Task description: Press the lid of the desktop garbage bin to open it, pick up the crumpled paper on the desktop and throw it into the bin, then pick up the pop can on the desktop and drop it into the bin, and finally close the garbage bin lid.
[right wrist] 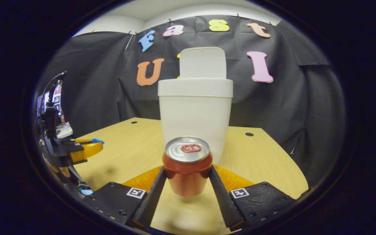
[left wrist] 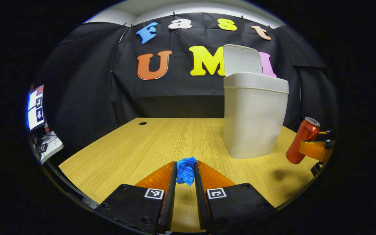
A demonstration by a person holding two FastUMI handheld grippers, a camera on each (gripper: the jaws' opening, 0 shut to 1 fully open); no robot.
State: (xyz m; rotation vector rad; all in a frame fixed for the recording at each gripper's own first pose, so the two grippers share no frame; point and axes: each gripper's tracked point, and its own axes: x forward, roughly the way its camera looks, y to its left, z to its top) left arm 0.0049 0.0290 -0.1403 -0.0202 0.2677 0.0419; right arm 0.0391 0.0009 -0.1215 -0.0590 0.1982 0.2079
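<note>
Above table [left wrist: 126,147]: bin [left wrist: 253,124] lid [left wrist: 242,58] open; left tool [left wrist: 185,173] pinching paper [left wrist: 186,169], right tool [right wrist: 188,176] clamping can [right wrist: 187,166]. Both undropped, lid closing left.

The right gripper [right wrist: 187,178] has both fingers pressed on the sides of the can [right wrist: 187,166] — upright, its silver top and pull tab facing up, lifted clear of the table [right wrist: 266,163]. Just behind the can stands the bin [right wrist: 195,114], its lid [right wrist: 202,62] raised upright at the back. At far left the other gripper [right wrist: 91,145] hangs above the table edge — a bit of blue paper [right wrist: 97,141] shows at its tip.
</note>
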